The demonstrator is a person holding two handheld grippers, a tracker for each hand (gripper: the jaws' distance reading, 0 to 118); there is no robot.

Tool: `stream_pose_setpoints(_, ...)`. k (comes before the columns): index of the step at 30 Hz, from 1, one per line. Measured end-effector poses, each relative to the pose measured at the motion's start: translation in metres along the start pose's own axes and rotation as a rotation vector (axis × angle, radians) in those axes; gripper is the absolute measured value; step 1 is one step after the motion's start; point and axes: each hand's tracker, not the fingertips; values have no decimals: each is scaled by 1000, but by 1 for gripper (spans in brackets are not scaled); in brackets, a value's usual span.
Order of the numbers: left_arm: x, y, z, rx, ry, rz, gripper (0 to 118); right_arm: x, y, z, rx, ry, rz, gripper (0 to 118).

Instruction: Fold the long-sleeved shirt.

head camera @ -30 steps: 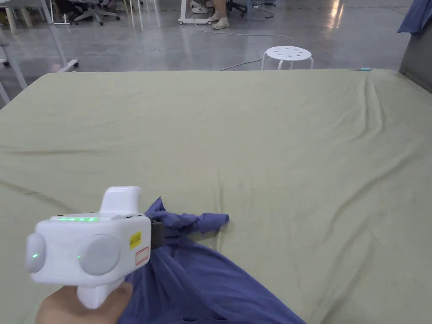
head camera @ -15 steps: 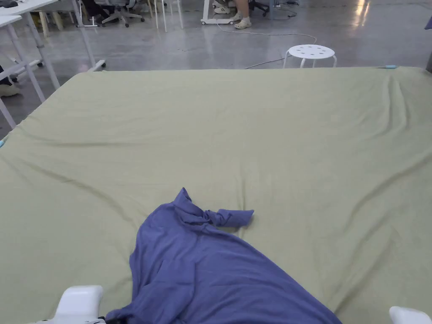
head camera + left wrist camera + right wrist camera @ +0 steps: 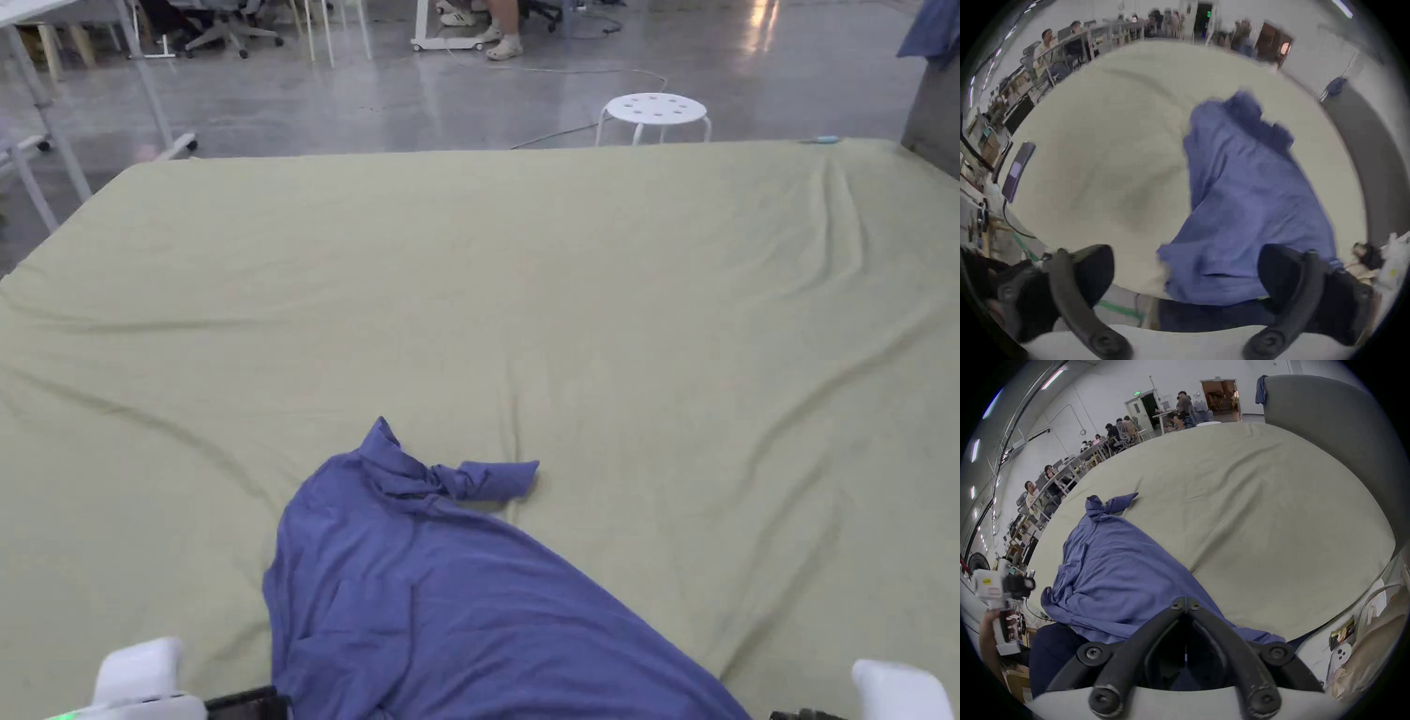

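The left claw (image 3: 1186, 275) is spread wide, with nothing in it. The blue shirt (image 3: 1247, 194) lies crumpled on the green surface (image 3: 1106, 158) just in front of it. The right claw (image 3: 1186, 600) is pressed together, its tips over the shirt's near edge.

I count one blue long-sleeved shirt (image 3: 441, 600), crumpled at the near edge of the one green-covered bed (image 3: 562, 281). I count two grippers: the left gripper (image 3: 1186, 275) at near left, jaws spread wide, and the right gripper (image 3: 1185, 603) at near right, its two jaws meeting at the tips. Each gripper carries two jaws, four in total. On the far floor I count one white stool (image 3: 654, 111). One further blue cloth (image 3: 928, 28) hangs at far right over one grey panel (image 3: 933, 117).
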Motion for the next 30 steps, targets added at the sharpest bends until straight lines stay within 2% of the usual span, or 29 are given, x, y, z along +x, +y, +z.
stream_pose_setpoints(1, 13, 0, 28, 51, -40, 9, 114, -1, 0, 1, 5, -4, -1, 0)
stream_pose_setpoints(4, 28, 12, 54, 104, -87, -56, 112, -2, -2, 6, 35, -22, -6, 0)
stream_pose_setpoints(5, 35, 18, 65, 133, -101, -94, 100, -2, -3, 7, 42, -26, -9, 0)
stream_pose_setpoints(6, 42, 25, 67, 149, -110, -140, 64, -2, -2, 7, 45, -29, -12, 0)
stream_pose_setpoints(7, 52, 34, 65, 152, -72, -185, 0, -2, -2, 6, 44, -31, -16, 0)
stream_pose_setpoints(9, 63, 55, 51, 170, -22, -199, 0, -1, -1, 4, 34, -32, -22, 0)
stream_pose_setpoints(11, 69, 87, 31, 143, -103, -160, 0, 1, 0, 1, 20, -31, -31, 0)
stream_pose_setpoints(14, 71, 142, -16, 172, -93, -135, 0, 2, 1, 3, 14, -32, -46, 0)
stream_pose_setpoints(15, 76, 159, -36, 154, -73, -155, 14, 2, 1, 3, 14, -34, -48, 0)
stream_pose_setpoints(16, 81, 175, -61, 106, -27, -182, 67, 2, 1, 4, 16, -37, -49, 0)
stream_pose_setpoints(17, 80, 192, -87, 53, 2, -199, 110, 2, 2, 4, 16, -40, -49, 0)
stream_pose_setpoints(18, 81, 202, -115, -10, 49, -203, 118, 2, 2, 4, 14, -42, -50, 0)
stream_pose_setpoints(19, 80, 207, -140, -51, 86, -193, 110, 2, 2, 4, 13, -43, -50, 0)
stream_pose_setpoints(20, 79, 215, -145, -14, 93, -191, 109, 2, 2, 3, 12, -47, -52, 0)
stream_pose_setpoints(22, 65, 218, -192, -89, 154, -235, 109, 1, 2, 2, 8, -50, -52, 0)
stream_pose_setpoints(24, 60, 219, -217, -135, 185, -284, 102, 0, 4, 1, 0, -59, -50, 0)
stream_pose_setpoints(26, 85, 195, -217, -221, 208, -387, 98, -1, 6, -2, -14, -63, -46, 0)
stream_pose_setpoints(27, 88, 195, -210, -175, 204, -381, 85, -2, 6, -3, -21, -66, -44, 0)
stream_pose_setpoints(28, 92, 198, -202, -173, 208, -391, 59, -2, 8, -5, -29, -69, -44, 0)
stream_pose_setpoints(29, 104, 192, -182, -192, 179, -423, 59, -1, 9, -6, -40, -76, -49, 0)
stream_pose_setpoints(30, 112, 189, -173, -180, 152, -468, 46, 1, 11, -8, -58, -74, -56, 0)
